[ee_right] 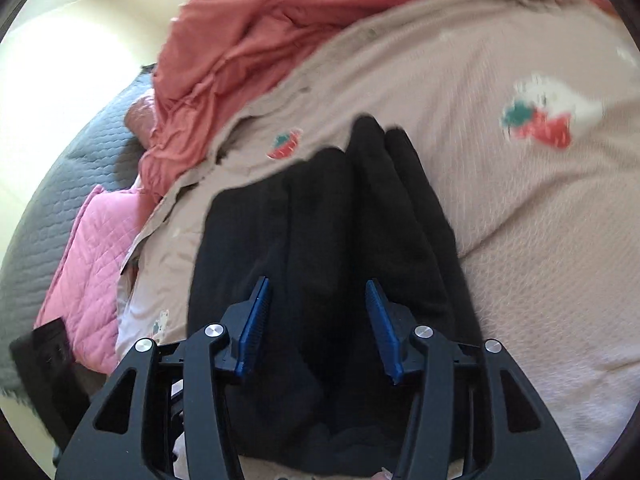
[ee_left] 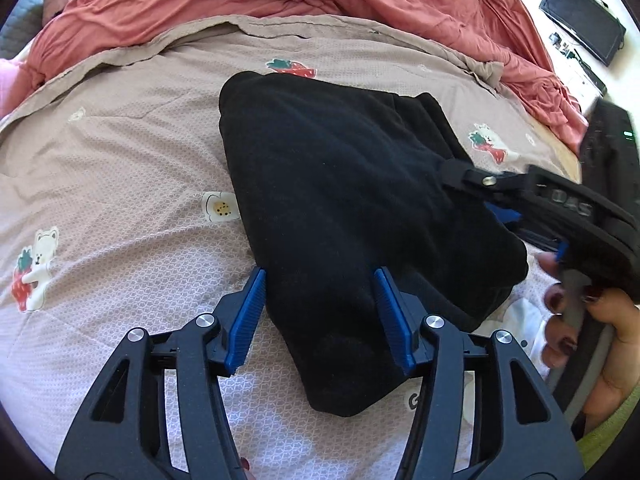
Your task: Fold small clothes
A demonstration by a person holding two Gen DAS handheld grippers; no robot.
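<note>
- The black cloth (ee_left: pixel 340 200) lies folded on the bear blanket (ee_left: pixel 120 160).
- The left gripper (ee_left: pixel 320 280) is open over it.
- The right gripper (ee_right: pixel 316 292) is open too, holding nothing.

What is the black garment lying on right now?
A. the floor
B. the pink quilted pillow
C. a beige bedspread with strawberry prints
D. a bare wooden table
C: the black garment lies folded on the beige bedspread, with strawberry prints showing around it in both views.
</note>
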